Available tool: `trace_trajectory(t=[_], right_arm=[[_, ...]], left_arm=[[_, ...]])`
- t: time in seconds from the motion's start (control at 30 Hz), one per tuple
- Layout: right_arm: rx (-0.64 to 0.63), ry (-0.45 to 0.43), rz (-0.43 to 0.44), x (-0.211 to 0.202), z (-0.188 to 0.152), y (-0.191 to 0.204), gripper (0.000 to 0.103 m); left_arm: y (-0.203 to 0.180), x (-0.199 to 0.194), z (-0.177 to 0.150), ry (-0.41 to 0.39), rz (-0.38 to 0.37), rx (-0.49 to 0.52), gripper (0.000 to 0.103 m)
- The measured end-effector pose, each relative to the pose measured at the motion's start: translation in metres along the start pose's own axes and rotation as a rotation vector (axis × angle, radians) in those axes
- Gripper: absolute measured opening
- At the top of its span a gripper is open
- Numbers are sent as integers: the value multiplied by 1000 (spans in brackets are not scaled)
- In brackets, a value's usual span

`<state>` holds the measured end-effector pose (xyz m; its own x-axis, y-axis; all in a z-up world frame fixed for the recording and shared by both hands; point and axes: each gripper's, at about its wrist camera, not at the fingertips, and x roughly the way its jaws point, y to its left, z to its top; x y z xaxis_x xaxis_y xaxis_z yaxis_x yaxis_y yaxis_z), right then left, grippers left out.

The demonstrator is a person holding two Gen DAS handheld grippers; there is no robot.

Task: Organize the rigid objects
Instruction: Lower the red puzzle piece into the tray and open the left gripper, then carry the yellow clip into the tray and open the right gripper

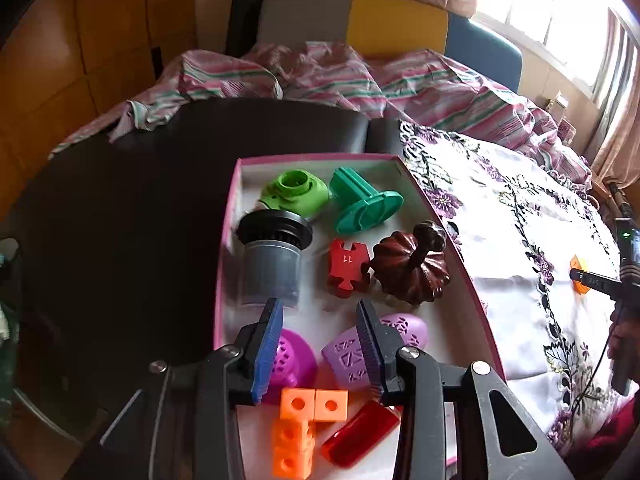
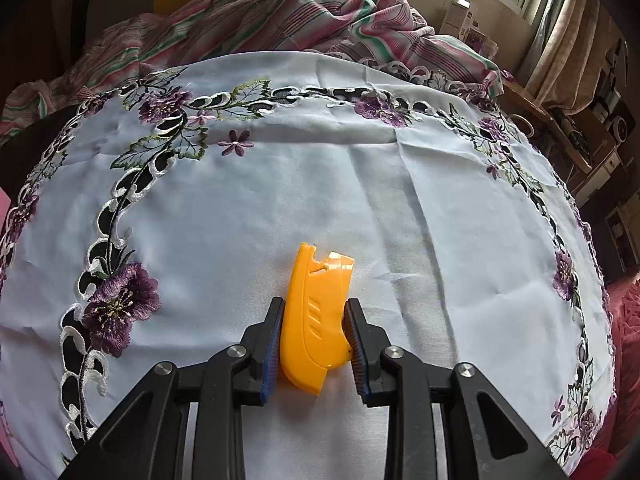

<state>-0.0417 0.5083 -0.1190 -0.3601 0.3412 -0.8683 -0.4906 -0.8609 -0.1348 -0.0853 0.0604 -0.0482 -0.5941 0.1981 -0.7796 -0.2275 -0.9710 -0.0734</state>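
In the left wrist view a pink-rimmed box (image 1: 448, 236) holds several rigid pieces: a light green part (image 1: 296, 192), a teal part (image 1: 364, 204), a black and grey cylinder (image 1: 272, 260), a red puzzle piece (image 1: 348, 266), a brown pumpkin (image 1: 412, 268), purple shells (image 1: 348, 360), orange cubes (image 1: 312, 404) and a red translucent piece (image 1: 360, 434). My left gripper (image 1: 318, 306) hangs open over the purple shells, holding nothing. In the right wrist view my right gripper (image 2: 315, 304) is shut on a yellow plastic piece (image 2: 320, 276) at the white cloth.
The white tablecloth (image 2: 280, 200) with purple embroidered flowers lies right of the box. A dark round table top (image 1: 140, 220) shows left of the box. Striped pink bedding (image 1: 340, 76) is bunched behind. Shelves and clutter (image 2: 600, 120) stand at the far right.
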Motion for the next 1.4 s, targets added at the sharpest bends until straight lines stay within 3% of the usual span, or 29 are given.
trace_trajectory(t=[0.3,1.07,1.23,1.4], right_arm=[[3,-6,-6,-2,0,0,29],[21,1,69,-6,0,5,29],[18,-73,164,-40,5,18,29],[-66,-101,338,-81,-6,70,29]], left_arm=[[4,-23,-6,-32,30,4,42],[26,-24,-22,9,55,-68,42],[35,-25,-23,-1,68,-78,42],[42,-25,-25,2,70,-94,42]])
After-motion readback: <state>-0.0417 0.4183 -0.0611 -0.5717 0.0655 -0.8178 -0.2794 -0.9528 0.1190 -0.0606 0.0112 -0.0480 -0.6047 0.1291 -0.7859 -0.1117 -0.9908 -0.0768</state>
